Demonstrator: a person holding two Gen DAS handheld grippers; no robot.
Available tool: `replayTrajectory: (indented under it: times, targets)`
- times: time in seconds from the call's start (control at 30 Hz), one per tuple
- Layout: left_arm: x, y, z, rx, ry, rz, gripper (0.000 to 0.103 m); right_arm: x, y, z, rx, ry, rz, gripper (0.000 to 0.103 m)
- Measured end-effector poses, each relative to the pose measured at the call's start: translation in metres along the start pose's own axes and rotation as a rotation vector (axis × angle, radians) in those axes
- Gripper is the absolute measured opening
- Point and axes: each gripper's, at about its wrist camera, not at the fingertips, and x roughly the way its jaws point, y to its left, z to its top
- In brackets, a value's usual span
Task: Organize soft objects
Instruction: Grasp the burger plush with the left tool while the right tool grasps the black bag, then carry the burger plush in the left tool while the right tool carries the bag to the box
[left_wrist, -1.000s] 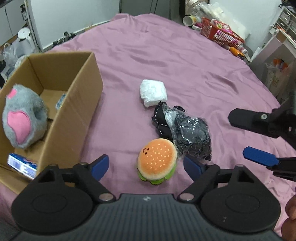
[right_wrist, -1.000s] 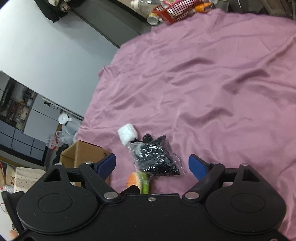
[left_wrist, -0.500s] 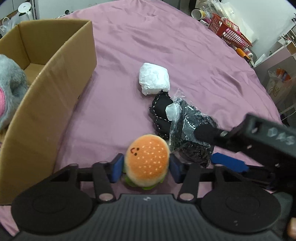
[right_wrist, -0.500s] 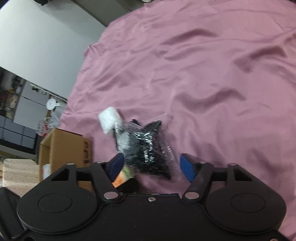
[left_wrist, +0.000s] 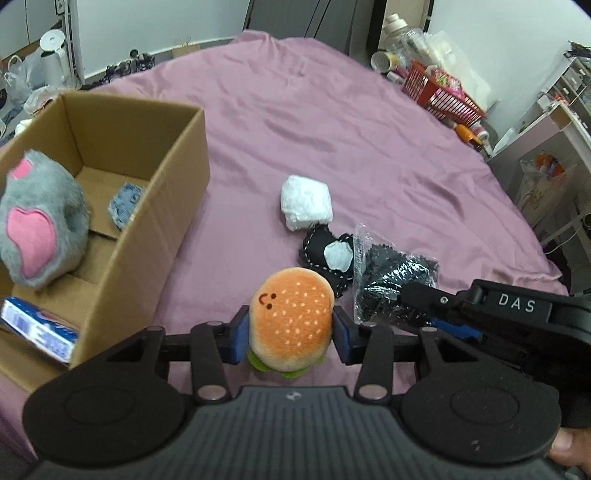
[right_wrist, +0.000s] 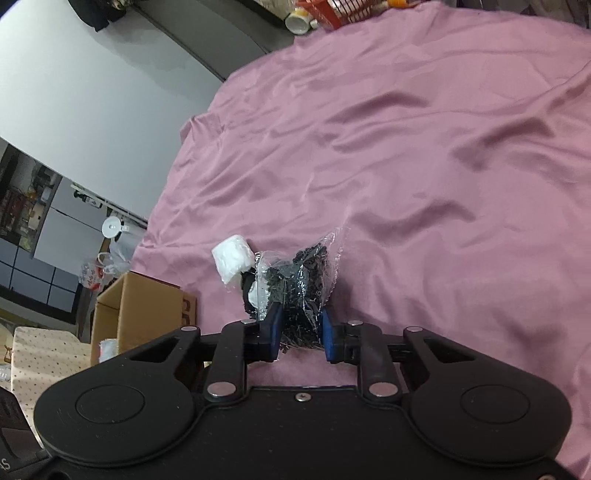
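Note:
My left gripper (left_wrist: 289, 334) is shut on a plush hamburger toy (left_wrist: 290, 317), held just above the pink cloth. To its right, my right gripper (right_wrist: 300, 332) is shut on a clear bag of black material (right_wrist: 301, 280), also seen as the crinkled bag (left_wrist: 391, 280) in the left wrist view. A black-and-white pouch (left_wrist: 328, 254) and a white wrapped bundle (left_wrist: 304, 203) lie beyond them. The open cardboard box (left_wrist: 147, 206) stands at the left, holding a grey plush with a pink patch (left_wrist: 35, 229), a blue cloth (left_wrist: 125, 201) and a blue-white pack (left_wrist: 40, 330).
The pink cloth (left_wrist: 332, 122) covers the whole surface. A red basket (left_wrist: 439, 92) with bottles and cups stands at the far right edge. A white kettle (left_wrist: 55, 59) and bags sit on the floor at the far left.
Both grippers went from open to shut: the left closed on the hamburger toy, the right came down and closed on the clear bag. The left view has pulled back, with the toy raised.

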Motion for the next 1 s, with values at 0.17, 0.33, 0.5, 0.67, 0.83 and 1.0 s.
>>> replayTrajectory:
  times: [0.17,0.33,0.5,0.67,0.83,1.0]
  targets:
    - [-0.023,0.002,0.0,0.012,-0.045,-0.011,0.044,-0.015,0.008,-0.005,-0.015,-0.045,0.002,0.022]
    - [-0.041,0.004,0.002,0.032,-0.08,-0.024,0.044,-0.033,0.015,-0.011,-0.027,-0.109,-0.001,0.022]
    - [-0.051,0.01,0.004,0.034,-0.097,-0.036,0.044,-0.049,0.023,-0.015,-0.036,-0.151,-0.01,0.022]
    - [-0.063,0.017,0.004,0.026,-0.109,-0.025,0.044,-0.065,0.028,-0.022,-0.017,-0.181,-0.004,0.022]
    - [-0.08,0.025,0.006,0.038,-0.134,-0.021,0.044,-0.082,0.039,-0.026,-0.019,-0.218,0.006,0.022]
    - [-0.094,0.035,0.012,0.03,-0.162,-0.023,0.044,-0.086,0.052,-0.031,-0.028,-0.234,0.019,0.022]
